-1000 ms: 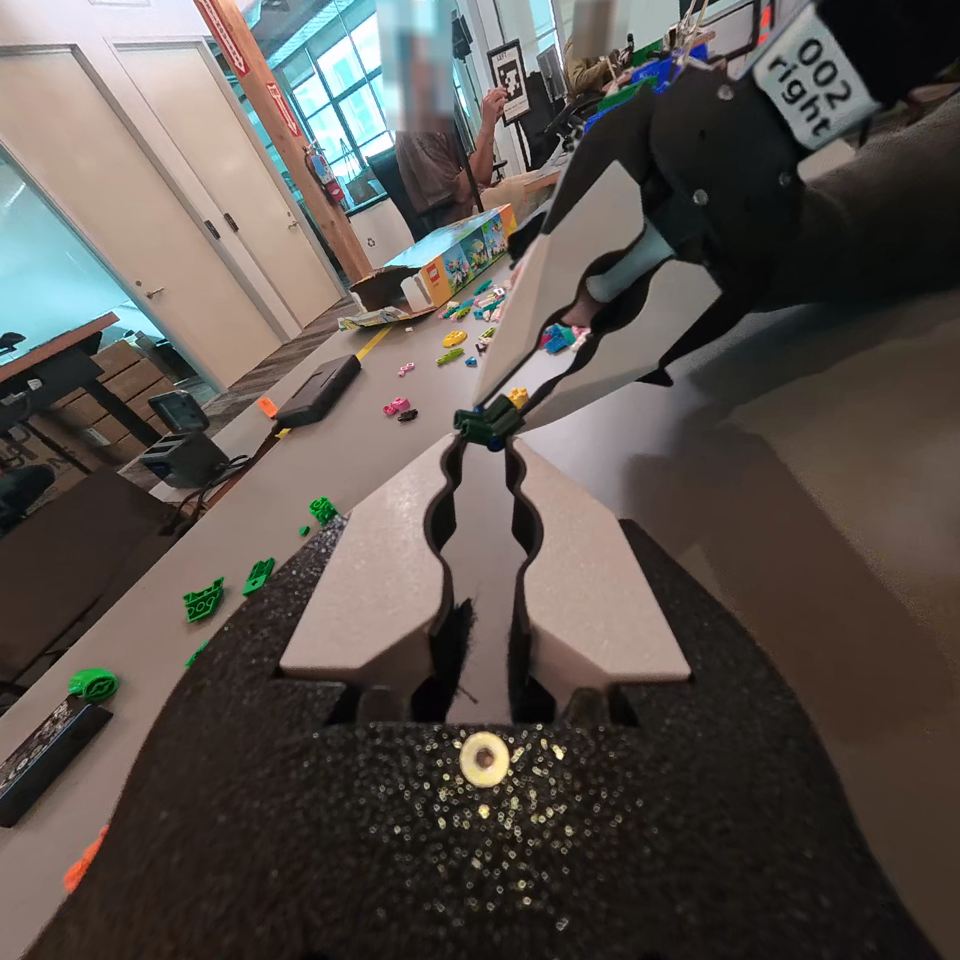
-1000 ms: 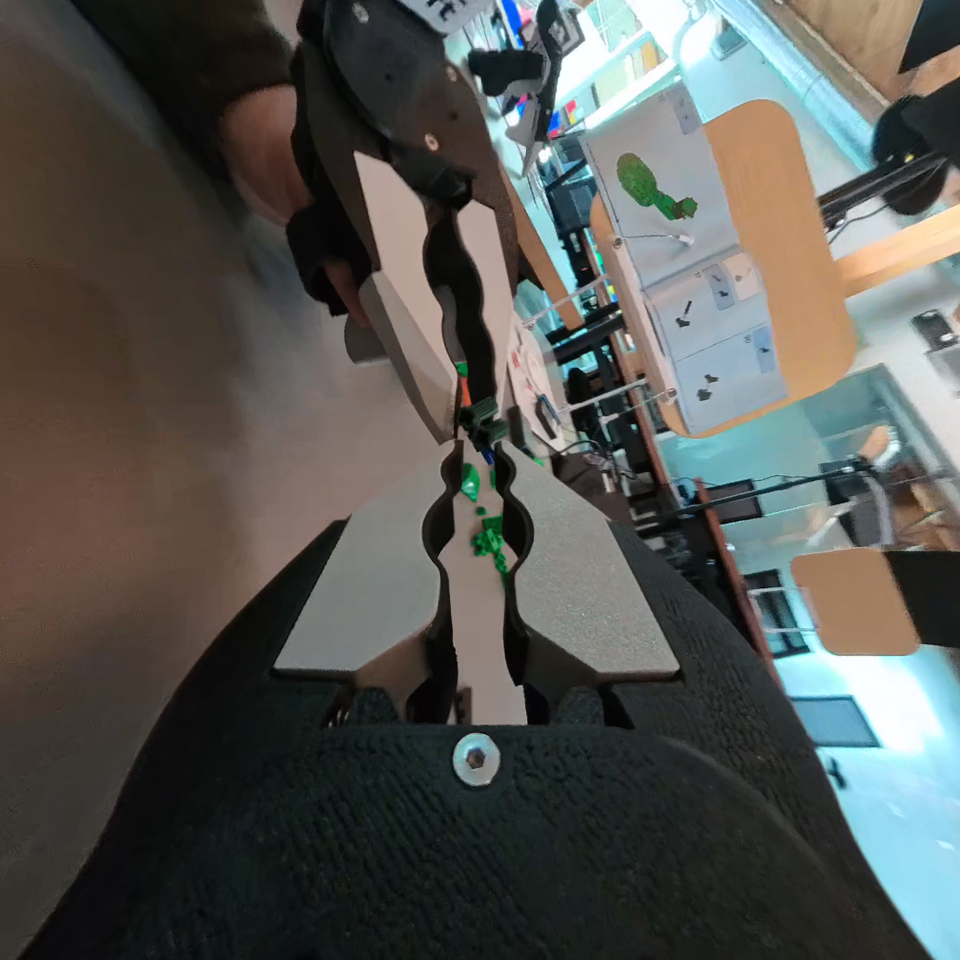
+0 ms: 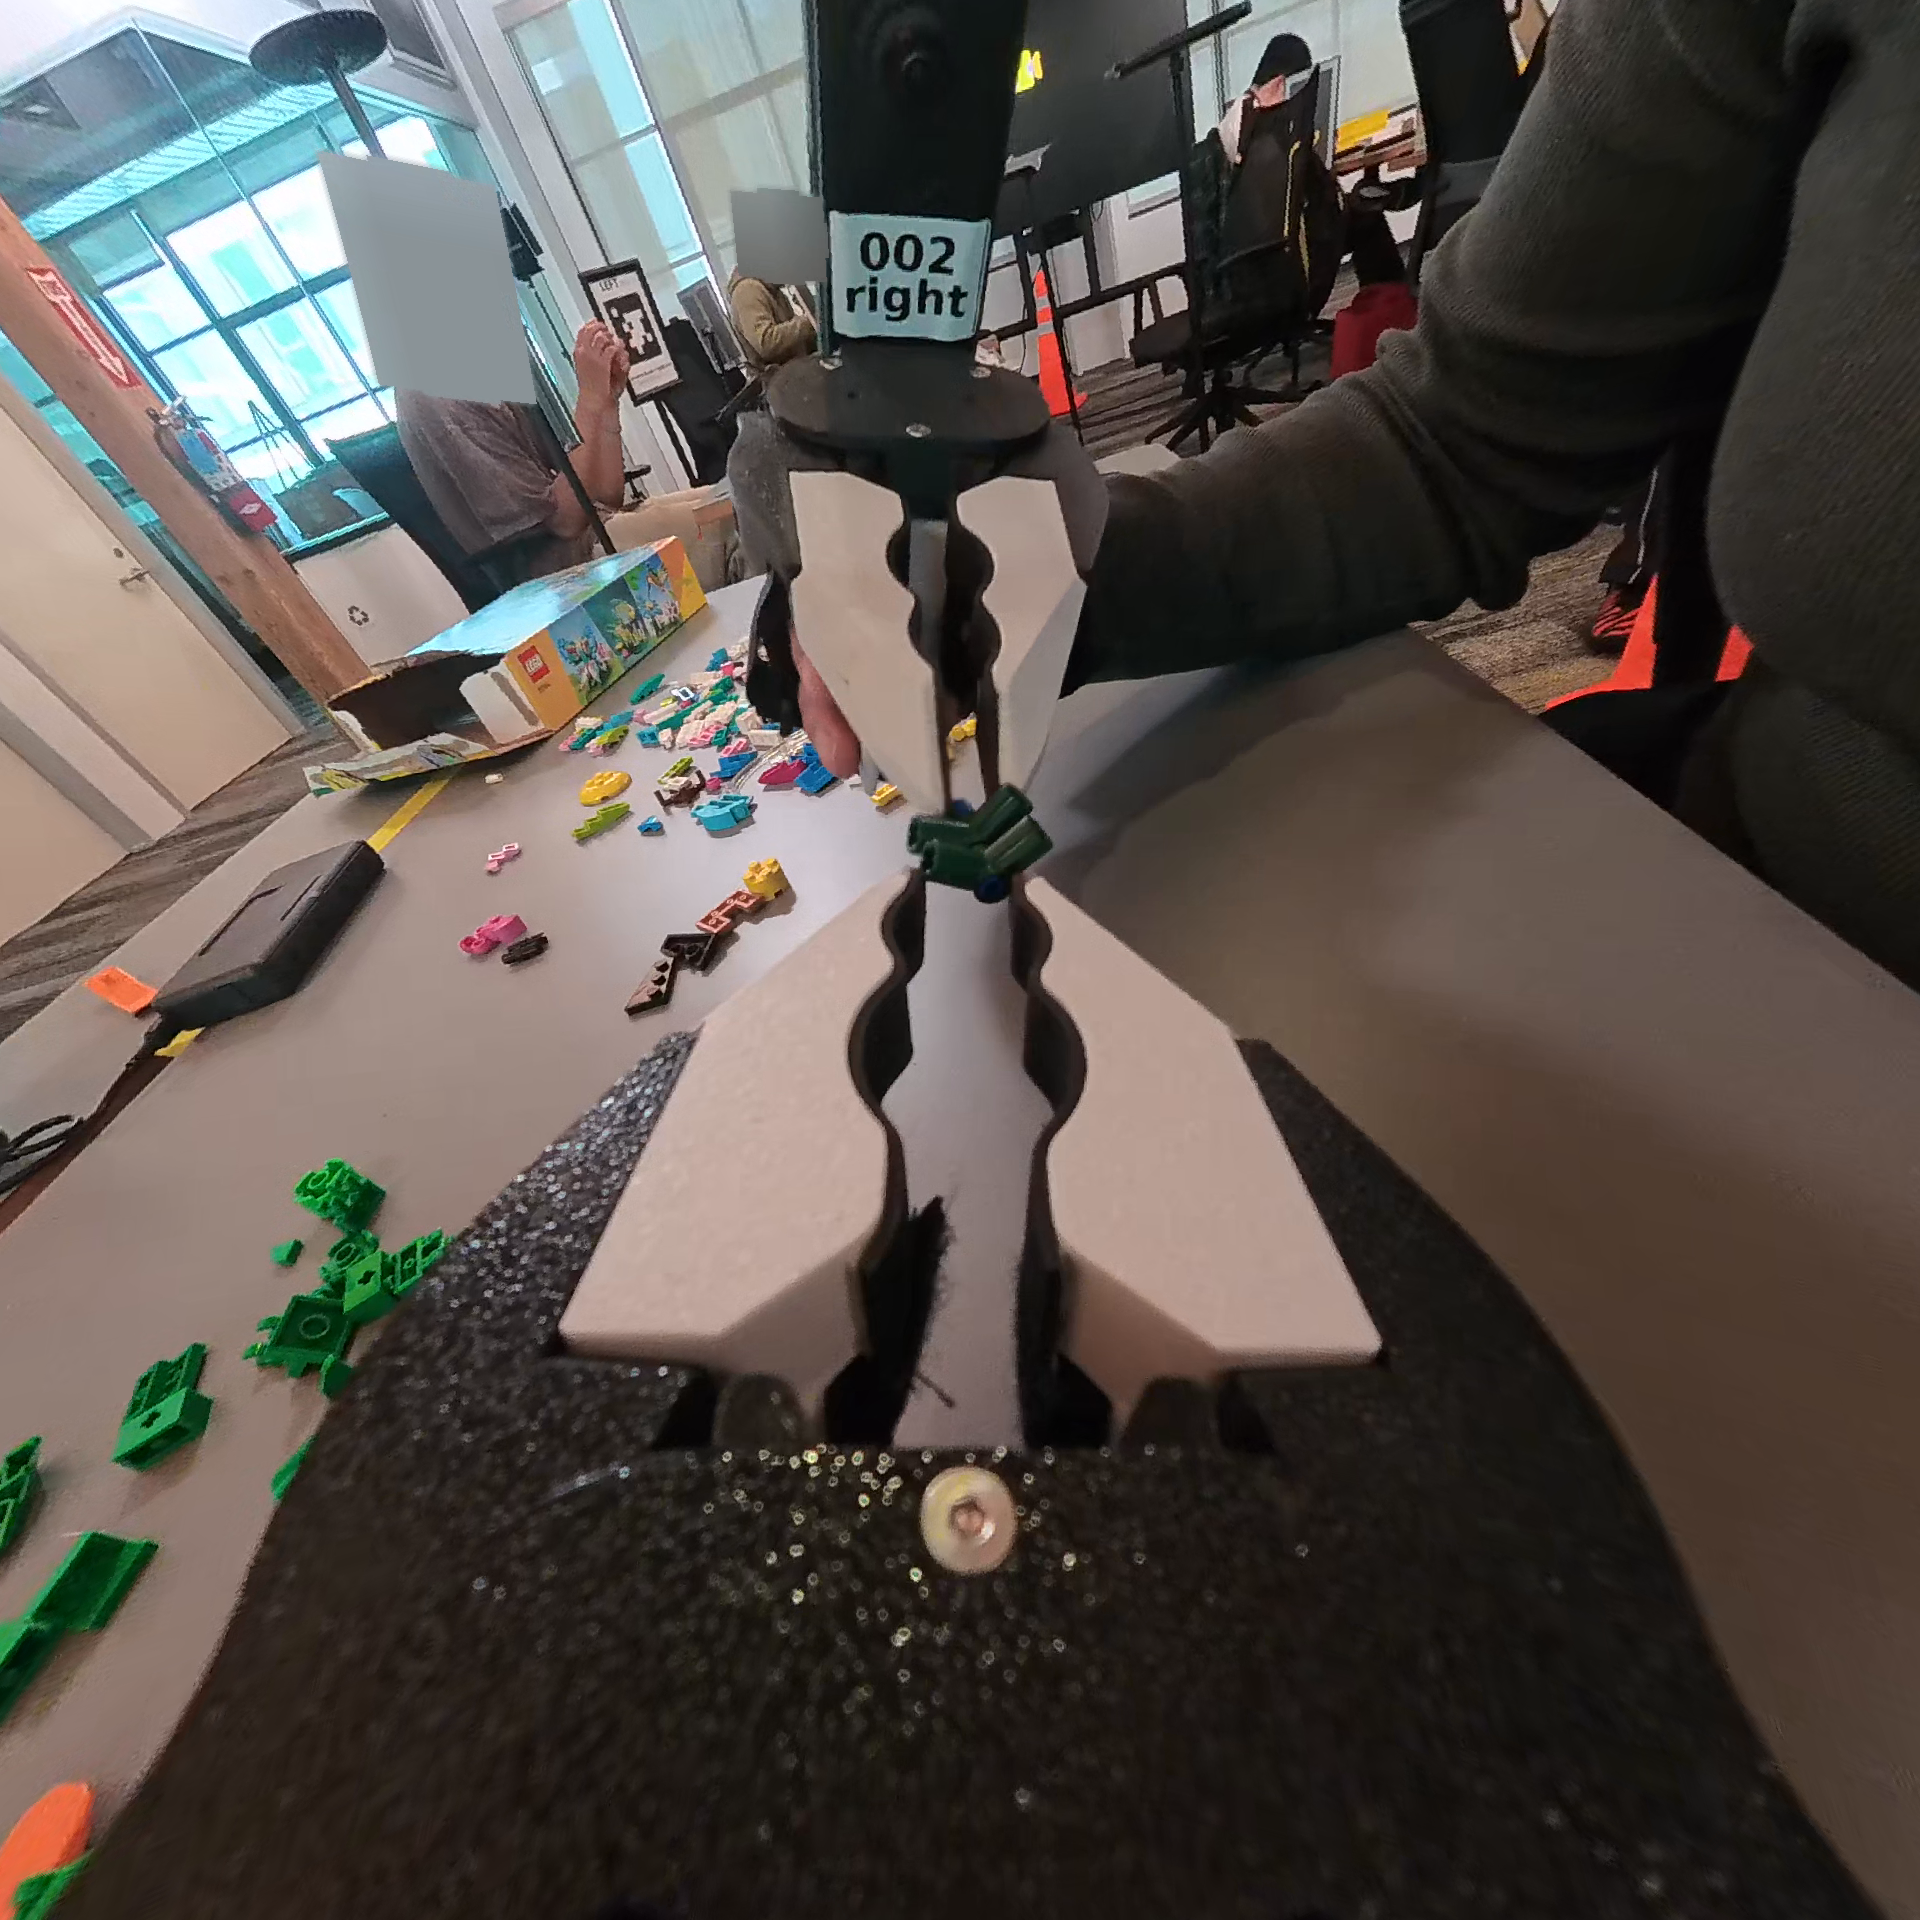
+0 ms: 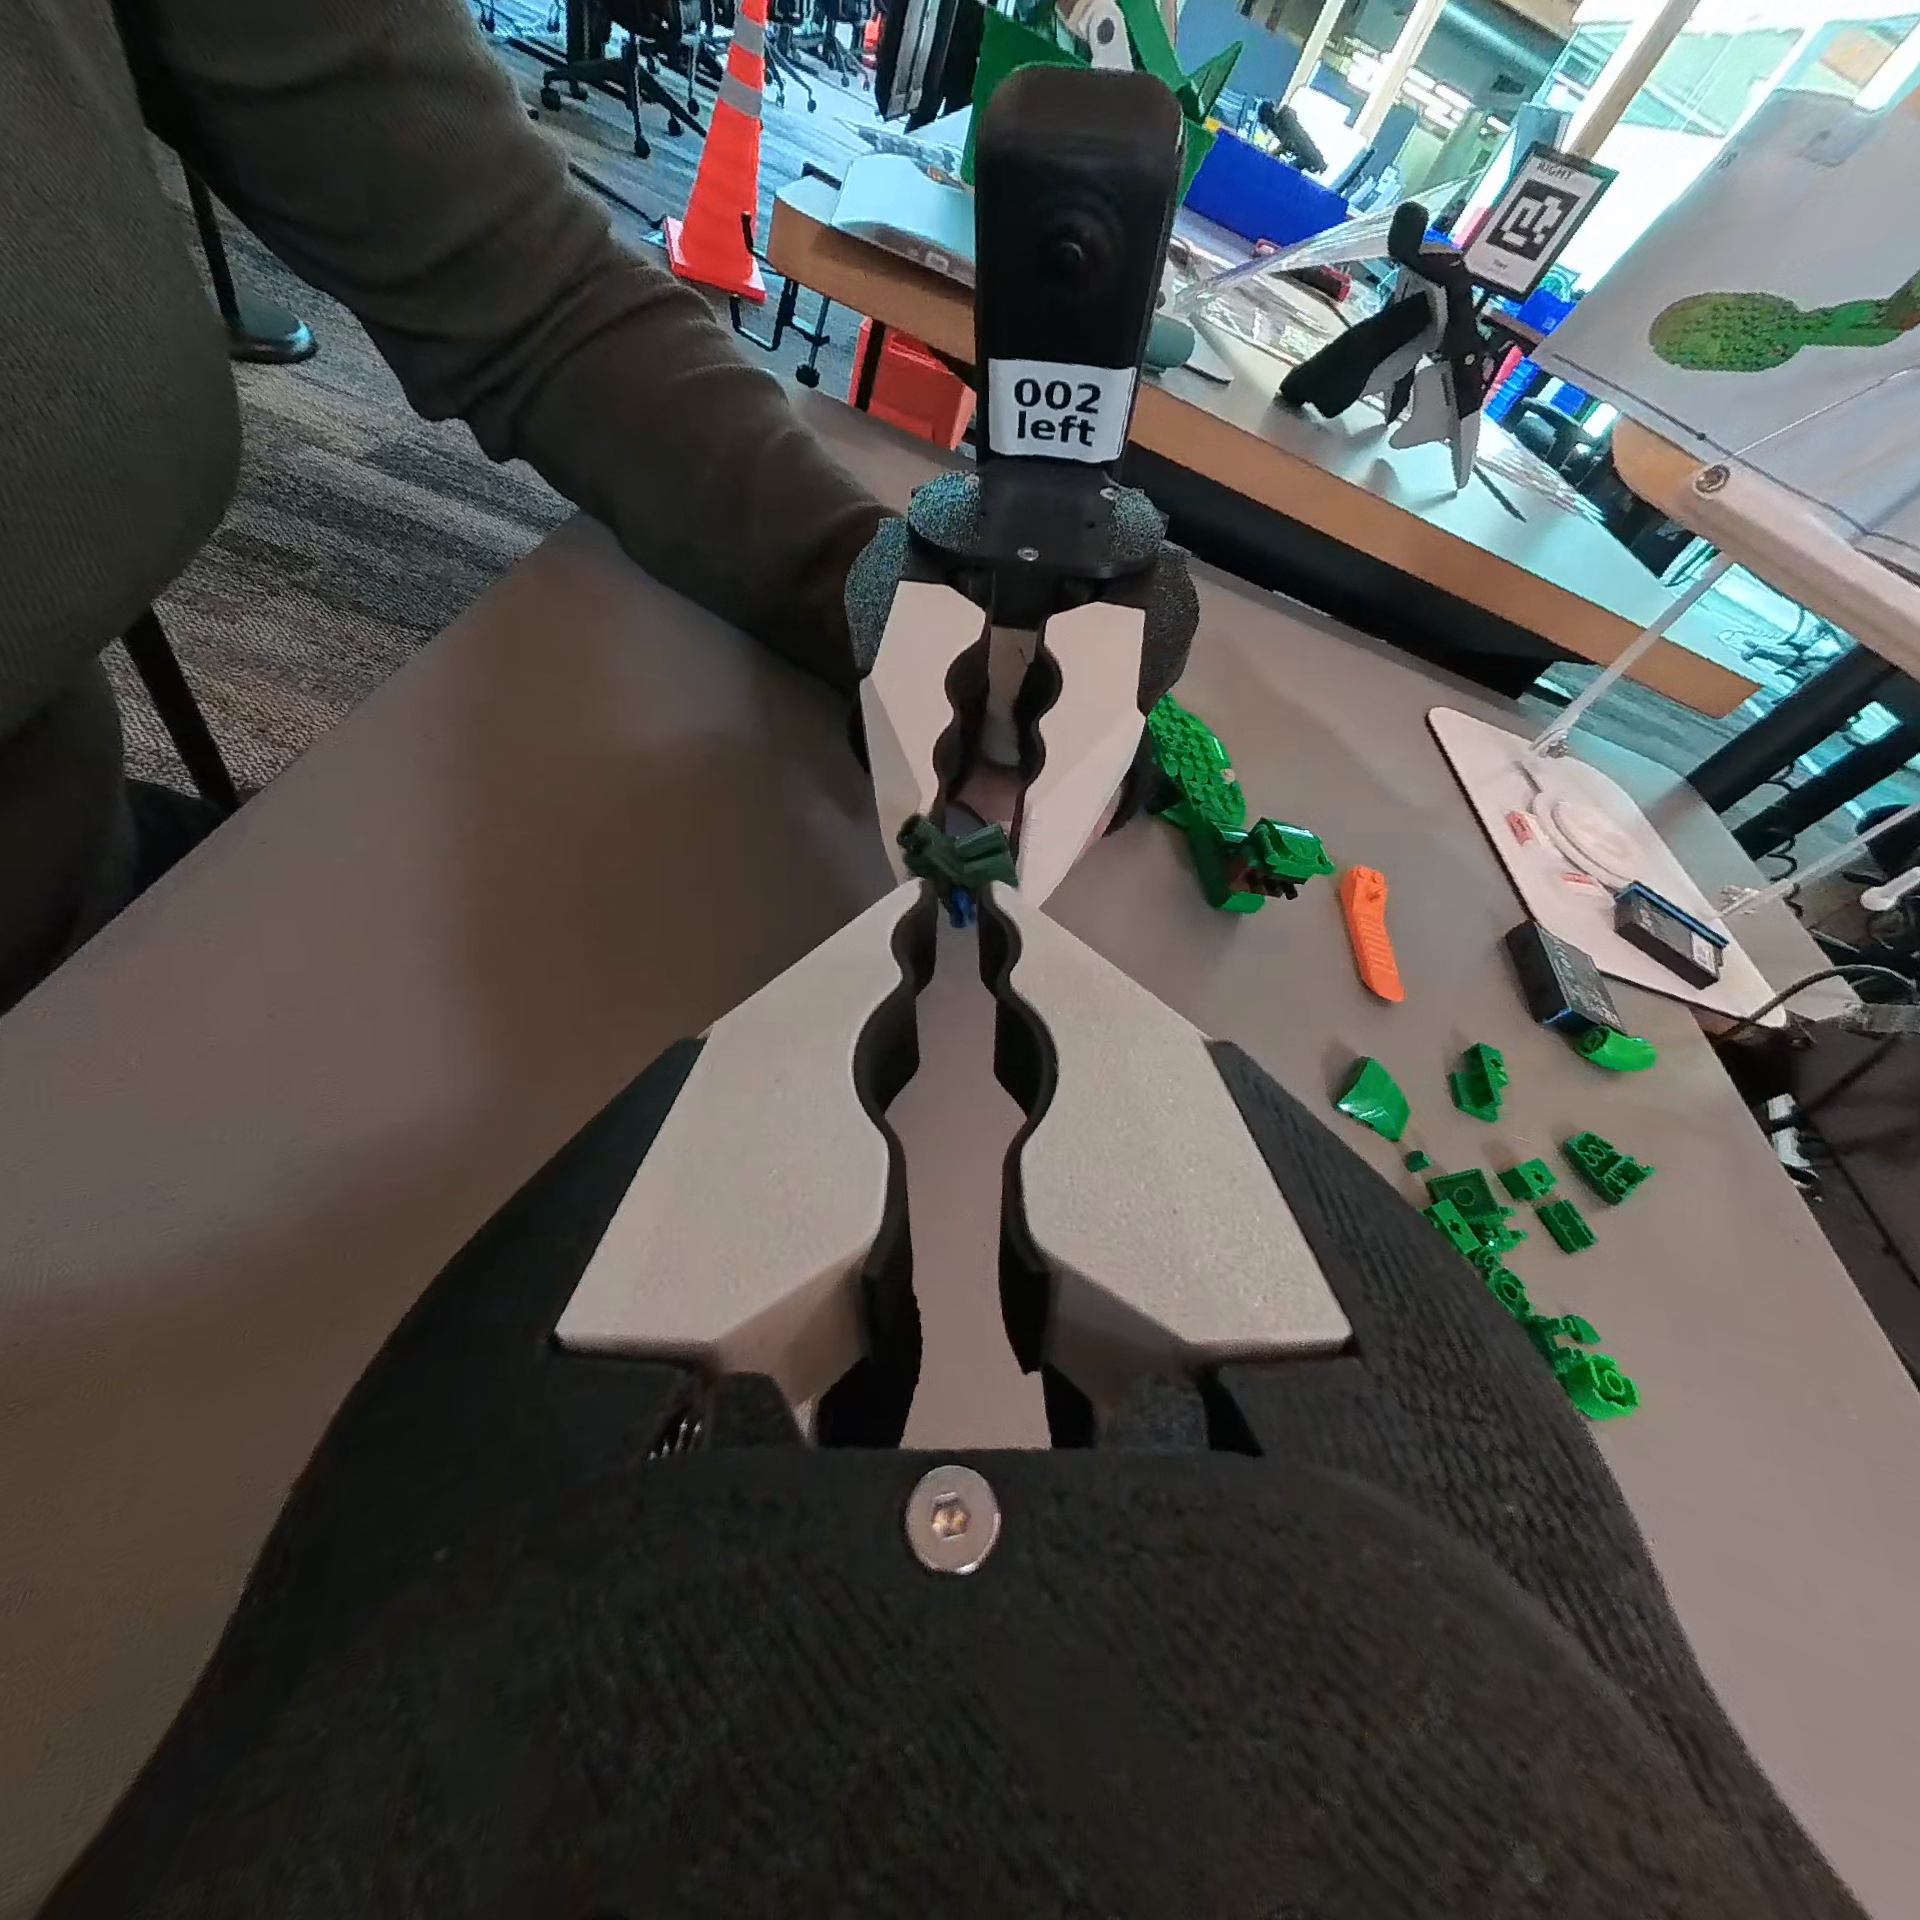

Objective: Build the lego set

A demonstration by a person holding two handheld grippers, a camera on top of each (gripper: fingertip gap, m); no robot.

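The small dark green lego assembly [image 3: 977, 840] hangs in the air above the worktop [image 3: 1351, 935], near its edge on the person's side, pinched between both tips. It could pop free or twist if either claw squeezes off-centre while pressing. The left claw [image 3: 966, 883] and the right claw [image 4: 956, 902] are each nearly closed, gripping that assembly tip to tip.

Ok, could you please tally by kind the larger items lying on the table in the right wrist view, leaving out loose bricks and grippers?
Orange plastic brick separator: 1
Small black rectangular boxes: 2
Partly built green brick model: 1
Flat white mat: 1
Total: 5
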